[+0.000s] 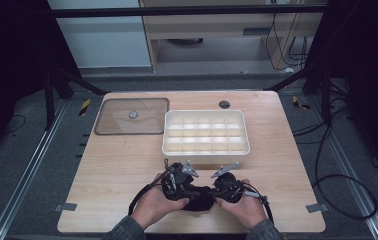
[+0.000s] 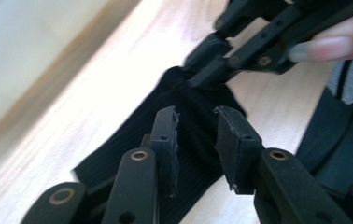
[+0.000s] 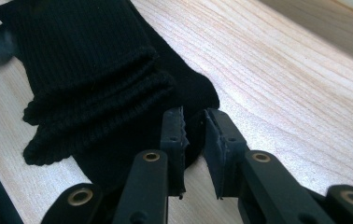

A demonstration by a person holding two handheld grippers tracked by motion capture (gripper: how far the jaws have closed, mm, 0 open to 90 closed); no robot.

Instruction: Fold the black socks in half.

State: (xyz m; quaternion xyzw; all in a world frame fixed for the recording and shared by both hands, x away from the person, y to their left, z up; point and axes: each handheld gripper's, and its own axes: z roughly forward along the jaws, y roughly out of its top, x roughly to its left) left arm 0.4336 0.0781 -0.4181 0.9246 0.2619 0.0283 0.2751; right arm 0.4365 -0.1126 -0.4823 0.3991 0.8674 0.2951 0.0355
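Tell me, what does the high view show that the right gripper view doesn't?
High view alone: the divided white tray, the clear lid lying beside it, both hands and the floor round the table. Right gripper view alone: the ribbed cuffs of the black cloth, stacked in layers, and the right gripper with jaws slightly apart over the cloth's edge. Both share the black cloth and the wooden table.

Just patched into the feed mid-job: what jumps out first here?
A black ribbed sock lies bunched on the wooden table at the near edge, with both tongs, left and right, open over it. Behind it sits a white divided box, its compartments empty, and a clear lid lies flat to its left.
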